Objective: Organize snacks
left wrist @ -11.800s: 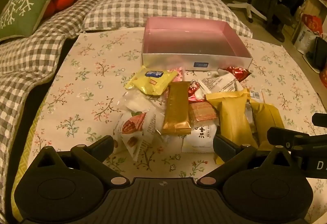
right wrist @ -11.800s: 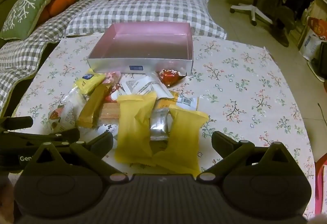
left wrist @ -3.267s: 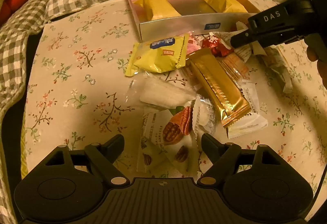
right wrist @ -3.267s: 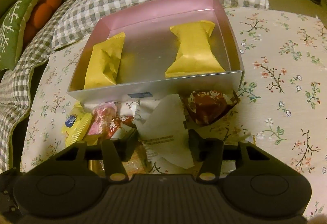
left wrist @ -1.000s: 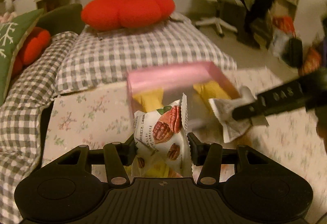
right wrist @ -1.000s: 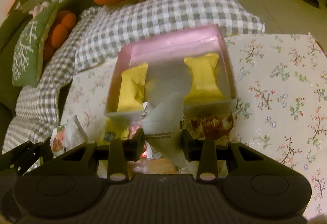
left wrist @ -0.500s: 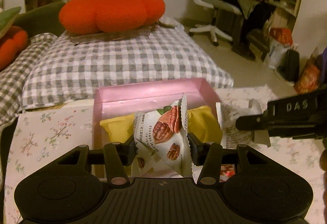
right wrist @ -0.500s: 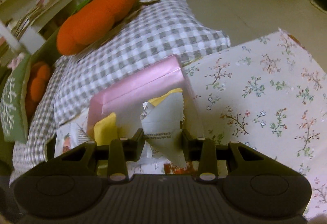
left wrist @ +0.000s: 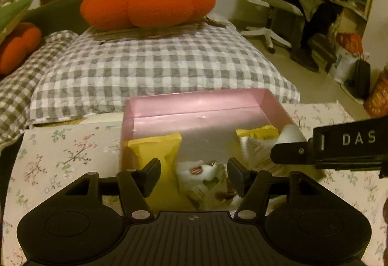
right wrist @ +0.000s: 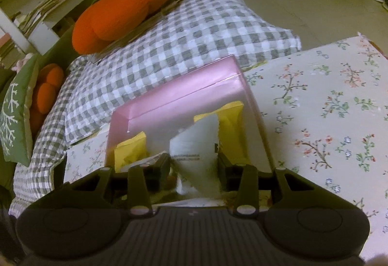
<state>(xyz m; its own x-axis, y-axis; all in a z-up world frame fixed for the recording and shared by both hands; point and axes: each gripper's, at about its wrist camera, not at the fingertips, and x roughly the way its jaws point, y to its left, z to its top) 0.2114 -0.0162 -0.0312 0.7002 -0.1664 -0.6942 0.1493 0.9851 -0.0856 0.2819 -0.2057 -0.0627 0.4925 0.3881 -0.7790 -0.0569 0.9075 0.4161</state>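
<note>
The pink box (left wrist: 194,106) stands on the floral table and holds two yellow packets (left wrist: 155,147), one left and one right (left wrist: 257,131). My left gripper (left wrist: 194,172) is open above the box's near part. The walnut snack packet (left wrist: 206,178) lies loose in the box below it. My right gripper (right wrist: 194,164) hovers over the box (right wrist: 184,93) with its jaws a little apart around the white snack packet (right wrist: 196,147); it also shows at the right of the left wrist view (left wrist: 278,152), with the white packet (left wrist: 257,147) at its tips.
A checked cushion (left wrist: 157,67) with an orange pumpkin pillow (left wrist: 148,4) lies behind the box. The floral tablecloth (right wrist: 327,108) extends to the right. An office chair (left wrist: 266,11) stands on the floor at the back right.
My left gripper has opened and the walnut packet has dropped into the box. My right gripper has moved over the box with the white packet and its jaws have widened slightly.
</note>
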